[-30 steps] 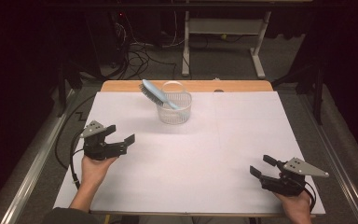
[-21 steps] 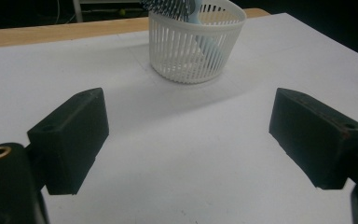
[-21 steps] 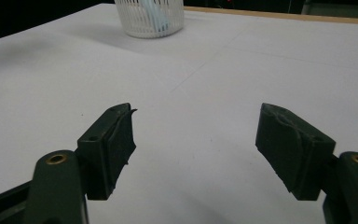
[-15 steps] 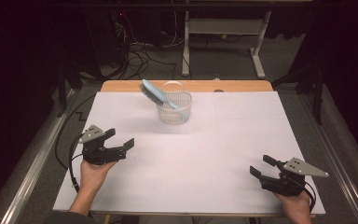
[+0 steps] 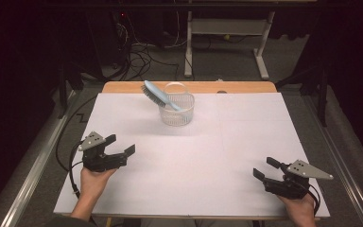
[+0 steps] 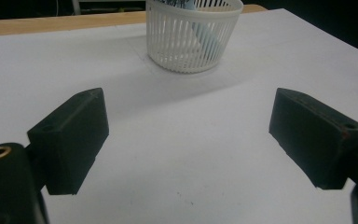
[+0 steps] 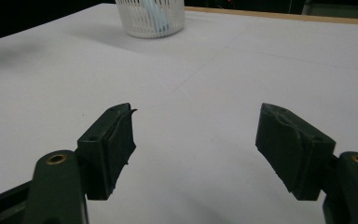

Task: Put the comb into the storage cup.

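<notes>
1. The white slatted basket (image 5: 176,109) stands toward the far edge of the paper-covered table (image 5: 246,156), slightly left of centre, with a light blue hairbrush (image 5: 159,96) propped in it, bristle head sticking out up and to the left.
2. Both look like light, stiff plastic. The basket's thin ribs could flex or tip under a sideways push; I'd judge the brush head or its upper handle the safest place to pinch.
3. The left gripper (image 5: 118,157), near left, has its jaws spread wide and empty; the right gripper (image 5: 263,169), near right, likewise.
4. The high view shows the brush head and both hands. The left gripper view shows the basket's ribs (image 6: 191,35) close up, with the blue handle behind them.
</notes>
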Demonstrator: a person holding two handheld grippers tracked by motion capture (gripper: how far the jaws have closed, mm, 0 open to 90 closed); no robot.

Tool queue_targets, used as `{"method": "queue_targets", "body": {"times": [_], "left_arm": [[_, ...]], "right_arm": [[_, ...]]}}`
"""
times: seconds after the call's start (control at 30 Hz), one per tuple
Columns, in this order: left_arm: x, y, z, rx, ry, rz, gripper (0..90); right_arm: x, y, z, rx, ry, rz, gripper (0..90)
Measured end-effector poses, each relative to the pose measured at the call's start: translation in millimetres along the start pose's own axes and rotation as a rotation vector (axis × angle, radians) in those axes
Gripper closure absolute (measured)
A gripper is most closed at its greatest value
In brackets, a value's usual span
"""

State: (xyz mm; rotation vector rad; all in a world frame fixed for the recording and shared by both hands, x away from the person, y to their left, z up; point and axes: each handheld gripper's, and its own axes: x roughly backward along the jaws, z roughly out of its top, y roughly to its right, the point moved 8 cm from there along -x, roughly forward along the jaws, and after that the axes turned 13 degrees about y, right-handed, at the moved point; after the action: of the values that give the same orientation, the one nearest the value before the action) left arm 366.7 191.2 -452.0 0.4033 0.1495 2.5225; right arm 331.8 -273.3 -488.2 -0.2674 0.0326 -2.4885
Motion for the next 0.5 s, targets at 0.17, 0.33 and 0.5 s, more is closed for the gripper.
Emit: {"method": "queue_targets", "body": {"times": [0.17,0.33,0.5], "left_arm": [[2.0,0.5,-4.3,0.002,-0.001,-0.002,11.2],[3.1,1.6,-9.0,0.001,-0.002,-0.001,11.3],[3.9,2.1,-12.1,0.001,0.002,0.000,11.3]], "right_arm": [[0.0,-0.1,0.0,0.001,0.000,0.000,28.3],[0.0,-0.2,0.0,0.001,0.000,0.000,28.3],[0.2,-0.1,0.2,0.000,0.001,-0.001,28.3]]}}
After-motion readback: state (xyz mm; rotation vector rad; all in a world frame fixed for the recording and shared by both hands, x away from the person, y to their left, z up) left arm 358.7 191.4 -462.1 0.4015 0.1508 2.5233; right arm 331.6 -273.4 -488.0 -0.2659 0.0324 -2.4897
